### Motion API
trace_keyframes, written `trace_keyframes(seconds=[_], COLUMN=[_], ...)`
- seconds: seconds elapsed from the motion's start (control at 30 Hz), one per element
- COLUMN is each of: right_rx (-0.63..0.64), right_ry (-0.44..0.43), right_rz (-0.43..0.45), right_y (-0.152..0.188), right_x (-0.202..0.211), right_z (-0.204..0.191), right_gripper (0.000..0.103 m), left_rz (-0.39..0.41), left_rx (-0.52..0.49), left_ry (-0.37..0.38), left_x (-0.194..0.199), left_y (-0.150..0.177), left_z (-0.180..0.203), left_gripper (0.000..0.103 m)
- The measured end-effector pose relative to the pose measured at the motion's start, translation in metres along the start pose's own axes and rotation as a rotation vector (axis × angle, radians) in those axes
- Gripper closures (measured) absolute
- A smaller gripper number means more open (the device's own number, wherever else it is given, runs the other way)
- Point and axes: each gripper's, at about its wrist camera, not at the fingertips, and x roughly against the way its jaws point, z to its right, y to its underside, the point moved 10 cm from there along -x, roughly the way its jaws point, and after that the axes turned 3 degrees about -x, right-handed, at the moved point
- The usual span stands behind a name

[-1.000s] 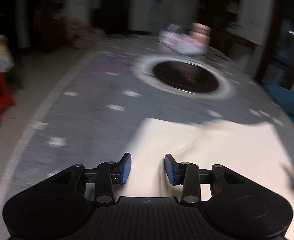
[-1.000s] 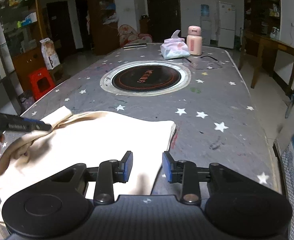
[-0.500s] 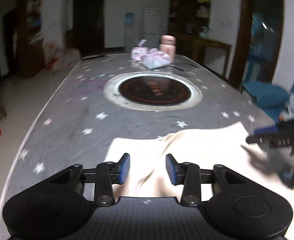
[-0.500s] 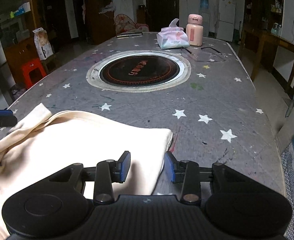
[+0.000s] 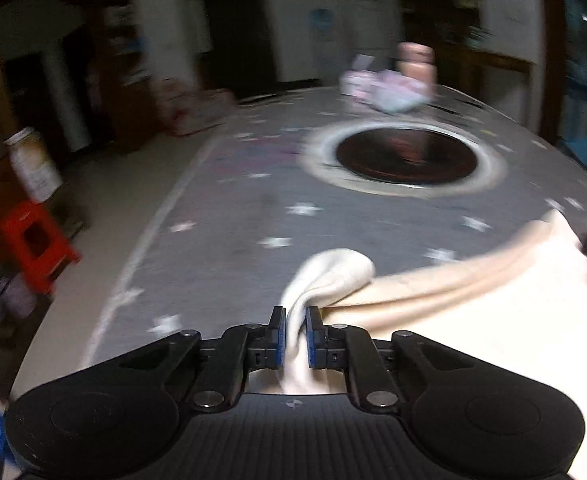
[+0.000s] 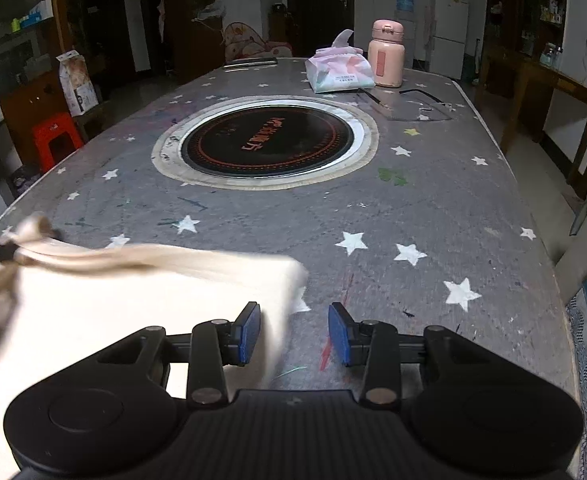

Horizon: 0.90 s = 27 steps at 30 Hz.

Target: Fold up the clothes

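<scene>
You work at a long table [image 6: 433, 200] under a grey cloth printed with white stars, in a dim room with dark wooden shelves along the walls. A round black hotplate [image 6: 267, 142] sits sunk in the middle of the table. At the far end a soft pack of tissues [image 6: 339, 70] has one sheet sticking out of its top, and a pink lidded bottle [image 6: 385, 54] stands just beside it; you cannot see inside the bottle. A white fridge [image 6: 449, 30] stands against the back wall, and a red stool [image 6: 55, 136] is on the floor beside the table.

The cream garment [image 6: 93, 308] lies on the near end of the table. Your left gripper [image 5: 293, 336] is closing, and its blue pads already pinch a bunched fold of the garment, which bulges up just past them. Your right gripper [image 6: 293, 334] stands partly open over the garment's right edge; the cloth runs beside its left finger and the pads press on nothing.
</scene>
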Motion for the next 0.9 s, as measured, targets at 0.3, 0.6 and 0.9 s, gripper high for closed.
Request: trace_keyframes(seconds=[0.3,0.6,0.9], right_rx=[0.015,0.043,0.021], right_ry=[-0.030,-0.085,-0.095], right_rz=[0.006,0.000,-0.016], right_y=[-0.004,-0.018,-0.027], right_x=[0.002,-0.009,-0.038], right_z=[-0.012,-0.038,-0.050], right_gripper=[0.065,0.066,0.069], left_rz=[-0.020,0.023,-0.036], left_rx=[0.151,0.059,-0.048], left_ry=[-0.157,0.067,0.065], left_x=[0.009,0.026,-0.015], left_y=[0.011,-0.003,-0.015], left_z=[-0.071,-0.039,-0.013], left_gripper=[0.062,0.062,0.065])
